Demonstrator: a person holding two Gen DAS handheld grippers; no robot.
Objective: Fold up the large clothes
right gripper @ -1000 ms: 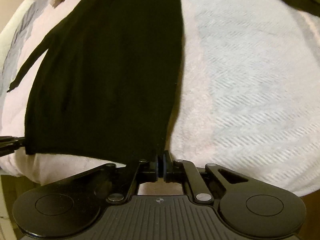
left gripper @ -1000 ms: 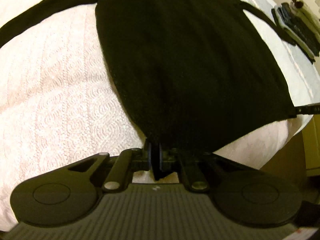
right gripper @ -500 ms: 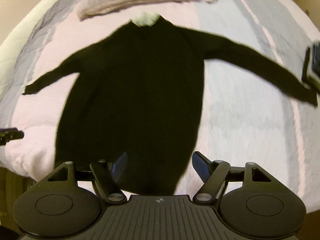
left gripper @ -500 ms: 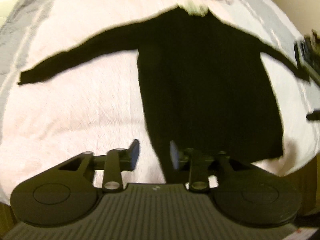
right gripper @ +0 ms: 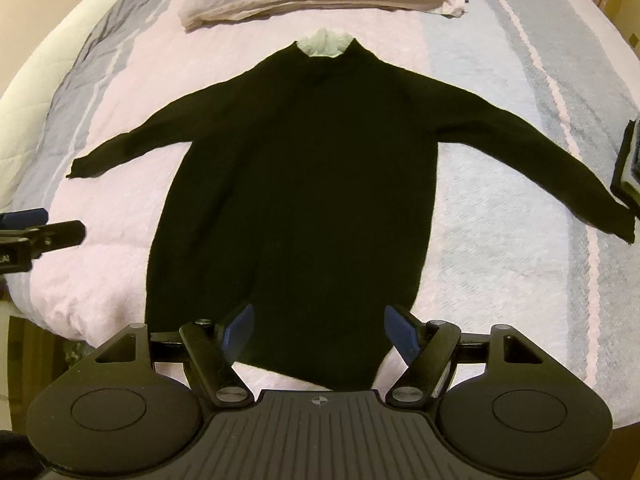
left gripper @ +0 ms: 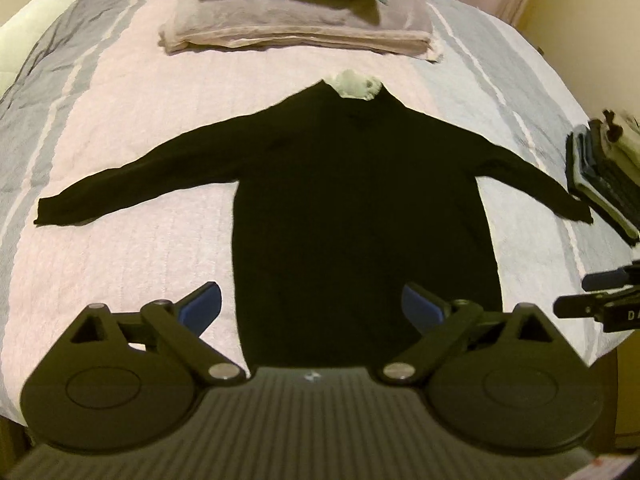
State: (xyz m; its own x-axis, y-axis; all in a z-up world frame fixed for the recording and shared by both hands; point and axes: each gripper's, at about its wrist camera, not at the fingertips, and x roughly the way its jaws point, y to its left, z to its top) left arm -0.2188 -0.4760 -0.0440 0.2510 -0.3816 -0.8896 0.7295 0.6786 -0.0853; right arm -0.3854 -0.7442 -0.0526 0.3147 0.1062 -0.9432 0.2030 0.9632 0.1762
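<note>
A black long-sleeved sweater [left gripper: 360, 200] [right gripper: 304, 184] lies flat on the bed, both sleeves spread out sideways, with a pale collar [left gripper: 356, 84] at the far end. My left gripper [left gripper: 312, 304] hangs open above the sweater's hem, nothing between its blue pads. My right gripper [right gripper: 320, 330] is open too, raised over the hem near the bed's front edge. Each gripper shows at the edge of the other's view: the right gripper [left gripper: 600, 296] and the left gripper [right gripper: 36, 232].
A pink and grey striped bedspread [left gripper: 120, 120] covers the bed. A folded blanket with a cushion [left gripper: 296, 12] lies at the head. A stack of folded clothes [left gripper: 604, 176] sits by the right sleeve's cuff. The bed's front edge drops off below the hem.
Both grippers were shut on the sweater's hem corners a second ago. They have let go, opened wide and pulled back and up, so the whole sweater now shows.
</note>
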